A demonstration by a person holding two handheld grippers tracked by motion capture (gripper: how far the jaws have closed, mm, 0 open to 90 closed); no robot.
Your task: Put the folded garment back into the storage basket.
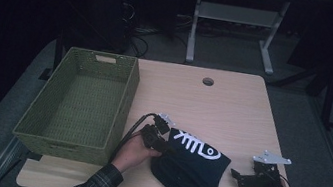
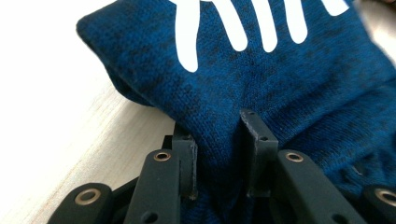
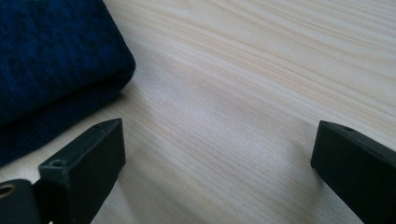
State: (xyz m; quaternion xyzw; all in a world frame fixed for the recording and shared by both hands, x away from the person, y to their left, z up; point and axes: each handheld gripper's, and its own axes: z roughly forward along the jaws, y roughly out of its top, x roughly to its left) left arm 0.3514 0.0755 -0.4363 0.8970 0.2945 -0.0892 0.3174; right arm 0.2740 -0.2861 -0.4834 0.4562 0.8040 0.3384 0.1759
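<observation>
A dark blue knitted cloth (image 1: 191,166) with a white fish-bone print lies folded near the front edge of the wooden table (image 1: 217,109). My left gripper (image 1: 168,149) comes in from the cloth's left edge. In the left gripper view, a bunched fold of the cloth (image 2: 261,70) sits between the two jaws of my left gripper (image 2: 217,135), and both pads press on it. My right gripper (image 1: 234,177) rests just right of the cloth, apart from it. Its jaws (image 3: 217,140) stand wide over bare wood, with the cloth's rounded edge (image 3: 51,56) off to the left.
A green woven basket (image 1: 126,97) with nothing in it stands along the table's left side, close to my left hand. A round cable hole (image 1: 208,81) is near the far edge. Beyond the table are a white desk frame and cables on the floor.
</observation>
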